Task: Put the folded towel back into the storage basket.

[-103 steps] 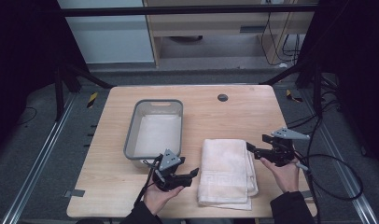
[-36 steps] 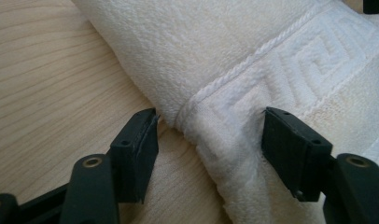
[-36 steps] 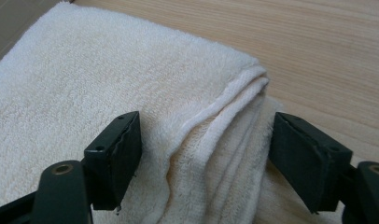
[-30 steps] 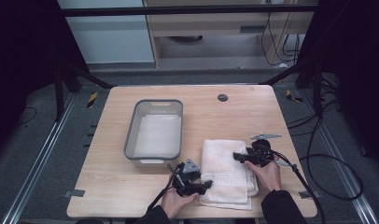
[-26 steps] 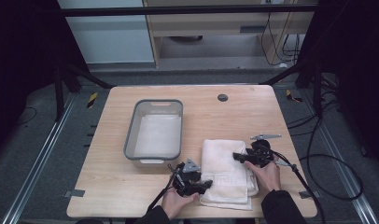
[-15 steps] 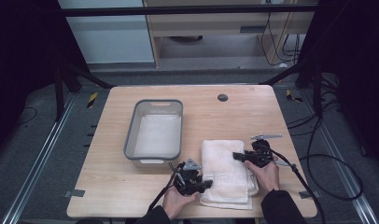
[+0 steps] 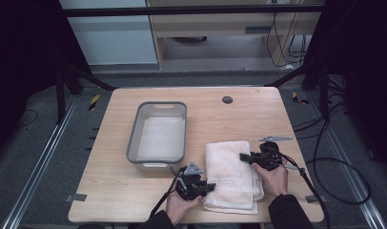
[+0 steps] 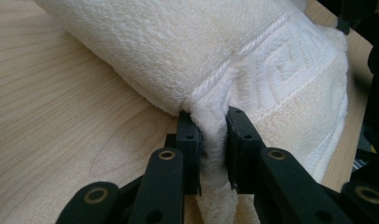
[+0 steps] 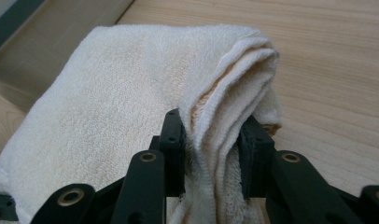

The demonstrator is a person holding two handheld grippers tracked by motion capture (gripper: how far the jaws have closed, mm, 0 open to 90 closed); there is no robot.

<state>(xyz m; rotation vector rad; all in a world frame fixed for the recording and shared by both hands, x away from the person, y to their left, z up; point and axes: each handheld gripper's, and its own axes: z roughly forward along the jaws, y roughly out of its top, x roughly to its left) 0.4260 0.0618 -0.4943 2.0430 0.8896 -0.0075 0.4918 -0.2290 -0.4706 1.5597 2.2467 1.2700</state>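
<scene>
Both sets of jaws have just been closing: the left hand-held gripper (image 8: 211, 140) now pinches the near-left edge of the folded white towel (image 7: 232, 174), the right hand-held gripper (image 9: 211, 144) its right edge, so lifting looks ready. The towel lies on the counter (image 7: 115, 200) beside the grey bin (image 7: 134, 138), which holds a pale cloth liner (image 7: 160, 138).

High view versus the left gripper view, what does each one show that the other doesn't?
The high view alone takes in the grey bin, the whole wooden table, both hands, and the right gripper shut on the towel's right edge. The left gripper view alone reveals the woven border pattern on the towel and the cloth pinched between the left gripper pads. Both show the folded white towel on the table, gripped by the left gripper.
</scene>
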